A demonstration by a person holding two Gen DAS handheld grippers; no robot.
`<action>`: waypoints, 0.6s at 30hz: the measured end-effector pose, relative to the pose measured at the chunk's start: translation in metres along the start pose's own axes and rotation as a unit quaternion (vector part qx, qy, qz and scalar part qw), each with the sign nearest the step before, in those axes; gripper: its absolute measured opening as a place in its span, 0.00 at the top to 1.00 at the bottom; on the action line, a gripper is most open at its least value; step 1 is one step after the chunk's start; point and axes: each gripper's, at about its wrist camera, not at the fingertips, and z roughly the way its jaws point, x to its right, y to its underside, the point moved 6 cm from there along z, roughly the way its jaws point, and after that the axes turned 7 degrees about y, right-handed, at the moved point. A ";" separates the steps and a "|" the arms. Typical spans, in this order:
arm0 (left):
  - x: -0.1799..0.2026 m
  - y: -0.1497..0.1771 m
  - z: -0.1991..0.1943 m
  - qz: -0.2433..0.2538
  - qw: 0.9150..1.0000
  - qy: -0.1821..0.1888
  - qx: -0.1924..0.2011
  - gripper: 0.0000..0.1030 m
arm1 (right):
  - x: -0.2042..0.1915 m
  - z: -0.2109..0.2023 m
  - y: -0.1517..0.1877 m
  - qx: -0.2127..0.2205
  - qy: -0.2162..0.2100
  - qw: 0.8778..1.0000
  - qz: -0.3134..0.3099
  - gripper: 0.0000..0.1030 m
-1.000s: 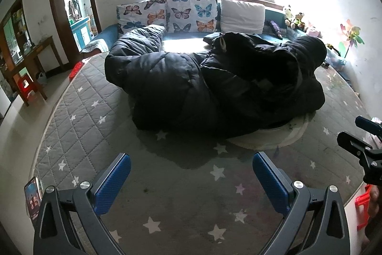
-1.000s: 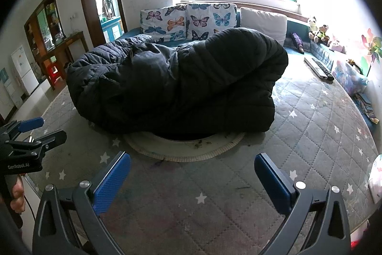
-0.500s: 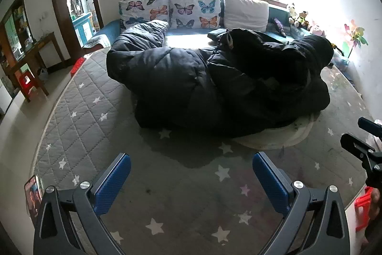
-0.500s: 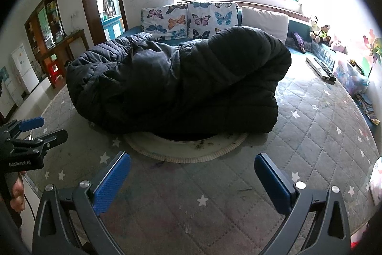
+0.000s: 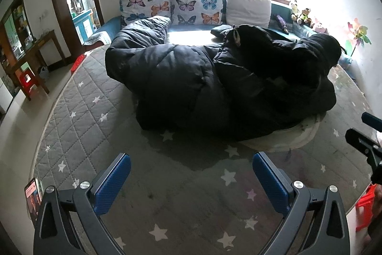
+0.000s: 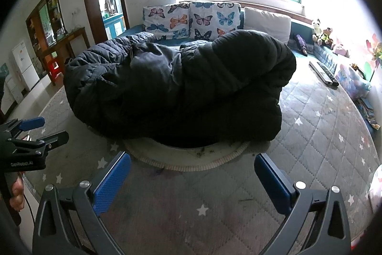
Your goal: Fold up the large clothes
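At twelve o'clock: black down coat (image 5: 214,87), bundled on starred mattress (image 5: 191,195). Left gripper (image 5: 191,179) and right gripper (image 6: 192,179), fingers wide, empty, have drawn slightly back. Fold judged finished.

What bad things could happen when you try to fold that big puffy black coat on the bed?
The black coat is thick and bunched, so a fold might spring back open. It lies partly on a round pale mat, which could get dragged along. The phone sits at the mattress edge and might get knocked off.
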 end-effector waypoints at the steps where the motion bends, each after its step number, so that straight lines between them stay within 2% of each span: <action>1: -0.001 0.000 0.001 0.000 1.000 -0.001 0.000 0.00 | 0.000 0.001 0.000 -0.001 -0.002 1.000 0.001 0.00; 10: -0.009 -0.017 0.004 0.002 1.000 0.006 0.008 0.00 | 0.007 0.006 -0.015 0.002 0.009 1.000 0.020 0.00; 14: -0.019 -0.038 0.008 0.005 1.000 0.009 0.016 0.00 | 0.014 0.012 -0.031 0.000 0.012 0.999 0.029 0.00; 18: -0.037 -0.062 0.009 -0.013 0.999 0.016 0.028 0.00 | 0.024 0.020 -0.053 0.001 0.020 0.999 0.043 0.00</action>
